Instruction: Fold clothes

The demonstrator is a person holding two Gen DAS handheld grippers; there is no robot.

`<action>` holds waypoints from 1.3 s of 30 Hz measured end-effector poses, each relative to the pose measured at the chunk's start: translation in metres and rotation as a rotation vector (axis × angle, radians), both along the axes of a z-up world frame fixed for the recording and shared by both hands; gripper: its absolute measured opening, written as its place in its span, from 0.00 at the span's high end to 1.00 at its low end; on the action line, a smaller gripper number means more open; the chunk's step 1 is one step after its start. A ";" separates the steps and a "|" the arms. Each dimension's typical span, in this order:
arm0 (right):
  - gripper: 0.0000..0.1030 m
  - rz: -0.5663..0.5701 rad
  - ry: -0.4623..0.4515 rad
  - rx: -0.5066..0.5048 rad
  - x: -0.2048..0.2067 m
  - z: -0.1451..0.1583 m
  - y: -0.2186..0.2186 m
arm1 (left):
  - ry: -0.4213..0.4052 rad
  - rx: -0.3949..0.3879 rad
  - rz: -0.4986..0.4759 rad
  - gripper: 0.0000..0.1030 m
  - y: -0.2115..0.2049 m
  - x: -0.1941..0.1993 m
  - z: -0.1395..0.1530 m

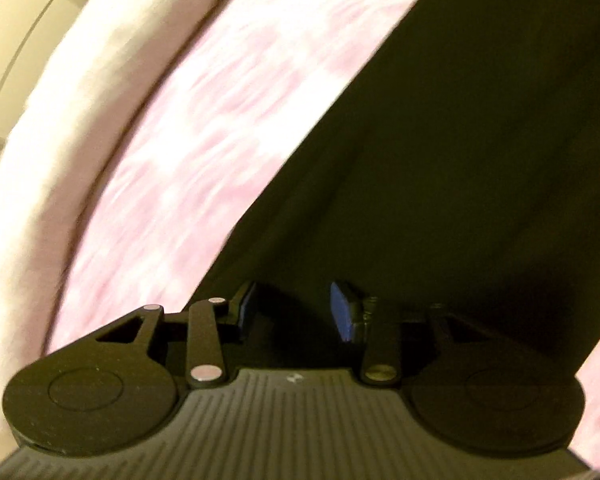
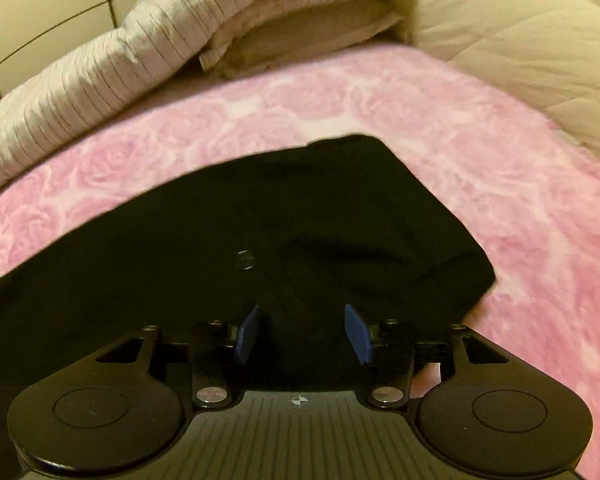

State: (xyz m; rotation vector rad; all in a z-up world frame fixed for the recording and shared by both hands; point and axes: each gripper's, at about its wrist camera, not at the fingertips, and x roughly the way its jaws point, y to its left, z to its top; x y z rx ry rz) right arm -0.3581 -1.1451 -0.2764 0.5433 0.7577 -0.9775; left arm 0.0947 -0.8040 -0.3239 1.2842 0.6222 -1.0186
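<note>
A black garment (image 2: pixel 300 208) lies spread on a pink rose-patterned blanket (image 2: pixel 500 200), with a small round button (image 2: pixel 244 259) near its middle. My right gripper (image 2: pixel 302 328) hovers over the garment's near part, its blue pads apart with only dark cloth showing beneath the gap. In the left wrist view the same black garment (image 1: pixel 460 160) fills the right side, its straight edge running diagonally across the blurred pink blanket (image 1: pixel 220 120). My left gripper (image 1: pixel 296 308) is just inside that edge, with its jaws apart and nothing visibly pinched.
A folded grey ribbed quilt (image 2: pixel 100 68) and stacked beige pillows (image 2: pixel 300 20) lie beyond the blanket. A beige quilted cover (image 2: pixel 520 40) is at the back right. Pale tiles (image 2: pixel 40 0) show at the top left. A white bed edge (image 1: pixel 60 120) borders the blanket.
</note>
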 end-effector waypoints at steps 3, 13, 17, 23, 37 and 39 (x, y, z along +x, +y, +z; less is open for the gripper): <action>0.50 0.067 -0.052 -0.005 0.013 0.011 0.054 | 0.013 -0.026 0.036 0.66 0.030 0.006 0.003; 0.43 0.179 0.106 0.138 0.046 -0.025 0.204 | 0.029 -0.066 0.125 0.67 0.140 0.057 -0.005; 0.43 0.179 0.131 0.124 0.052 0.003 0.244 | -0.002 -0.020 0.215 0.67 0.206 0.104 -0.001; 0.42 0.212 0.104 0.130 0.104 0.036 0.322 | 0.030 -0.065 0.261 0.67 0.303 0.146 0.034; 0.36 0.346 0.059 0.030 0.249 0.121 0.479 | 0.159 -0.241 0.097 0.63 0.390 0.126 0.131; 0.29 0.337 0.073 0.008 0.258 0.135 0.489 | 0.164 -0.242 0.050 0.62 0.392 0.126 0.138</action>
